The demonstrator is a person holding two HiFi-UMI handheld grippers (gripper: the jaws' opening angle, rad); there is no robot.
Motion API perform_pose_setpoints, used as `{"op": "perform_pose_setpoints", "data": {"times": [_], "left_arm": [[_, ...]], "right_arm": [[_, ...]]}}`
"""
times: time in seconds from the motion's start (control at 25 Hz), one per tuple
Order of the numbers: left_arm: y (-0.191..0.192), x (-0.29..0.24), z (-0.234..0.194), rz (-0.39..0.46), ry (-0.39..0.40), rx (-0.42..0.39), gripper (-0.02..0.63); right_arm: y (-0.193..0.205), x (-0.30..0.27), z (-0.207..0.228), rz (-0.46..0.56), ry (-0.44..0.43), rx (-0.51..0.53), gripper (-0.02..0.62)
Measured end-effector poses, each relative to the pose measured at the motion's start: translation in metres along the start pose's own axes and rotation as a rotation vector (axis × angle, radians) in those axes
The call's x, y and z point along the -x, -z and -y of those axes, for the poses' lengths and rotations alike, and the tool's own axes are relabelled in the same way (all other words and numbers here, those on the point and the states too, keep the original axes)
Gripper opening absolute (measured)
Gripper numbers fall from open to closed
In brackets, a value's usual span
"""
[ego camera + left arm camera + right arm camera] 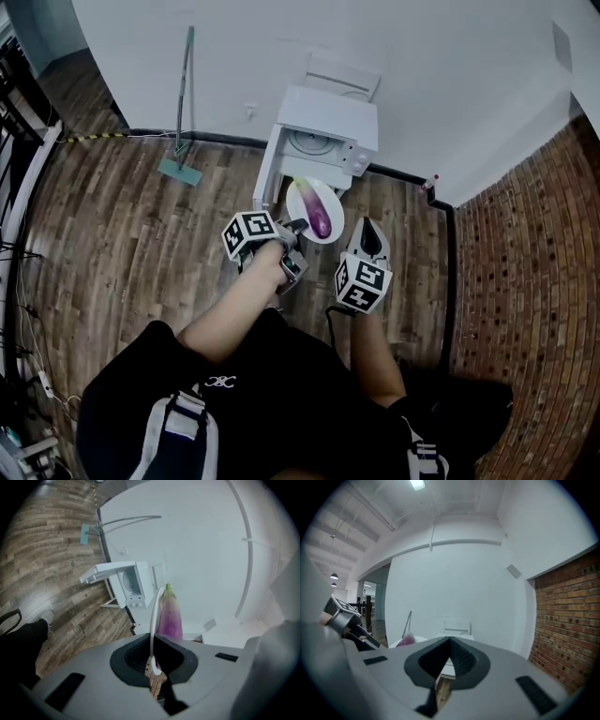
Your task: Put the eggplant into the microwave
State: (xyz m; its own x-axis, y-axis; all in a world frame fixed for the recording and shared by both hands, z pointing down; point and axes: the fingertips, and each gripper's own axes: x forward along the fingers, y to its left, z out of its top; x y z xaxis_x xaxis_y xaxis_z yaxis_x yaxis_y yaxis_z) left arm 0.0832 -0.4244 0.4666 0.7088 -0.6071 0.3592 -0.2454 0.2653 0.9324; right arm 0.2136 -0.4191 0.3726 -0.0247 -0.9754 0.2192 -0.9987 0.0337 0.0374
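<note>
A purple eggplant (316, 212) lies on a white plate (330, 225). My left gripper (298, 227) is shut on the plate's near rim. In the left gripper view the plate's edge (153, 620) runs up from the jaws, with the eggplant (169, 617) beyond it. The white microwave (328, 131) stands on a small white stand just past the plate, and its door (270, 173) hangs open on the left. It also shows as the microwave (127, 582) in the left gripper view. My right gripper (369, 230) is beside the plate on the right, shut and holding nothing (443, 667).
A long-handled mop (183, 103) leans on the white wall at the left. A white chair (342, 75) stands behind the microwave. A small bottle (429, 183) sits by the corner, and a brick wall (525, 281) runs along the right. The floor is wood planks.
</note>
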Motion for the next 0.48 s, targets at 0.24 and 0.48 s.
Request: {"op": "perform_pose_setpoints", "data": {"times": [0.24, 0.48], "left_arm": [[-0.065, -0.045, 0.024, 0.003, 0.002, -0.006, 0.015], [-0.104, -0.077, 0.033, -0.003, -0.001, -0.011, 0.015]], "right_arm": [[-0.026, -0.079, 0.000, 0.001, -0.009, -0.026, 0.014], [-0.029, -0.128, 0.004, -0.015, -0.028, -0.091, 0.014]]}}
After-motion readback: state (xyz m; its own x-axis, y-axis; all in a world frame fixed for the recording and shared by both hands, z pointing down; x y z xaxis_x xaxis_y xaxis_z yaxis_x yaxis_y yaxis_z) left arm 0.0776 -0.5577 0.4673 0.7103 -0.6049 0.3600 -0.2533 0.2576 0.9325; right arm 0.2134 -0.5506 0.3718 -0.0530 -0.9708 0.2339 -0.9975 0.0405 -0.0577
